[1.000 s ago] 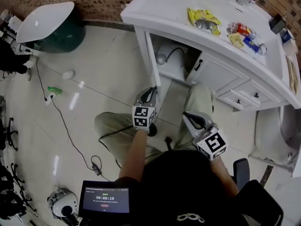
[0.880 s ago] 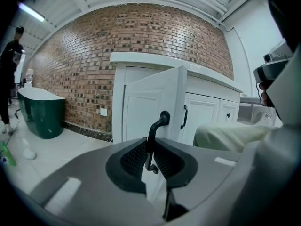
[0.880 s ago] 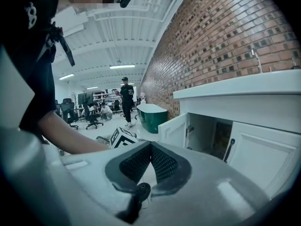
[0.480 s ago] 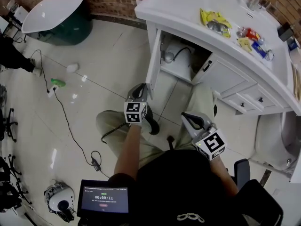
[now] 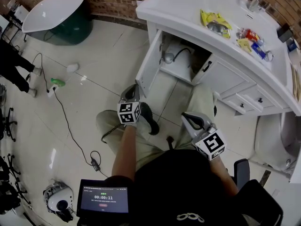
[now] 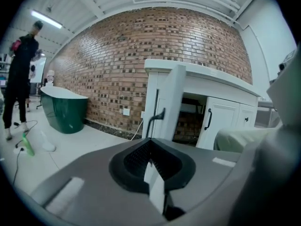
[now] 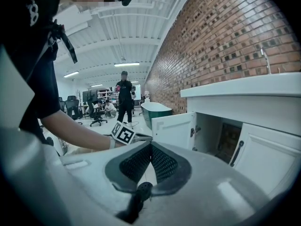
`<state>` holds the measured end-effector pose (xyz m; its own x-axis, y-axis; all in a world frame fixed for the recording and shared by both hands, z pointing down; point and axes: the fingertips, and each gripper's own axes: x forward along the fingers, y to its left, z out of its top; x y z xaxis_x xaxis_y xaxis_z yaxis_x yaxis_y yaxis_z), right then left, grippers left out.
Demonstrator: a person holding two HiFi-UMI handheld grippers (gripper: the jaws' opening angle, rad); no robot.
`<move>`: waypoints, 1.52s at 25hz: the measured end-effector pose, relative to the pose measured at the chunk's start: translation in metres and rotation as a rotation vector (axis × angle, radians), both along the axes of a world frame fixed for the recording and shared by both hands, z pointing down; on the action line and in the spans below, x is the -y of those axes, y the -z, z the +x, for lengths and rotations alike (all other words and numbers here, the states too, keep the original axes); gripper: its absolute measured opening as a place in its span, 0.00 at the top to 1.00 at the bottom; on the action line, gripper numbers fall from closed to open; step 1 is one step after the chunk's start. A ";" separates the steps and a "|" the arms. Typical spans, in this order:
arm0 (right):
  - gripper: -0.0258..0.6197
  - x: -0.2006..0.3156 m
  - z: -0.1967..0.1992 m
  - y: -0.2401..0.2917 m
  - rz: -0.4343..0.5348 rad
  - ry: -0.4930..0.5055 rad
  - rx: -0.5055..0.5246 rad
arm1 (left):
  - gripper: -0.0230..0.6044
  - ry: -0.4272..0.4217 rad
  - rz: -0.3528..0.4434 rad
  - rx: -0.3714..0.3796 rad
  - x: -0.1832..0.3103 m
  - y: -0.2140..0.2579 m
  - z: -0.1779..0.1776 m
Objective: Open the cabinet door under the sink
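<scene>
1. Since a second ago the cabinet door (image 5: 149, 64) has swung further out from the vanity. The left gripper (image 5: 132, 91) has drawn back from its edge toward the person's knee, and its jaws have come together on nothing
2. The door now stands wide open at the left side of the opening under the counter, reaching out over the floor tiles. For this door the task looks done
3. It is likely a stiff painted panel, light on its hinges, with a smooth face that would slip under the pads. The black handle (image 6: 155, 119) on its outer face or the free edge looks the surest place to take hold
4. The left gripper is empty and apart from the door. The right gripper (image 5: 188, 118) hangs over the other knee with its jaws also together and nothing in them
5. The open cabinet (image 5: 181, 72) holds a metal pipe fitting (image 5: 168, 57) and a dark hose. The neighbouring door (image 5: 221, 76) is closed
6. On the countertop (image 5: 174, 4) lie a yellow packet (image 5: 214, 21) and a few small wrappers beside the basin
7. A green bathtub (image 5: 51, 20) stands well apart, by the brick wall
</scene>
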<state>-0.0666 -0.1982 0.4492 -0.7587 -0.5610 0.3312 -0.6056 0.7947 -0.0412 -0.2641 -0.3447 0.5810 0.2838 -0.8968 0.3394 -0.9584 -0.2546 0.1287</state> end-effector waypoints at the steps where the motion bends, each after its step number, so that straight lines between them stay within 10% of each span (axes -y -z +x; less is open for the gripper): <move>1: 0.97 0.000 0.000 -0.001 -0.005 0.001 0.001 | 0.94 0.009 -0.007 -0.008 -0.005 -0.002 -0.002; 17: 0.97 -0.031 0.009 0.012 0.035 -0.022 0.013 | 0.94 -0.017 0.117 -0.092 -0.071 0.062 0.032; 38: 0.97 -0.185 0.043 0.004 0.024 -0.078 0.055 | 0.94 -0.273 0.203 -0.113 -0.270 0.130 0.153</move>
<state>-0.0231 -0.0136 0.4448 -0.7290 -0.6265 0.2759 -0.6632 0.7462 -0.0579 -0.1111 -0.0750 0.4506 0.5478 -0.8287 0.1146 -0.8342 -0.5305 0.1510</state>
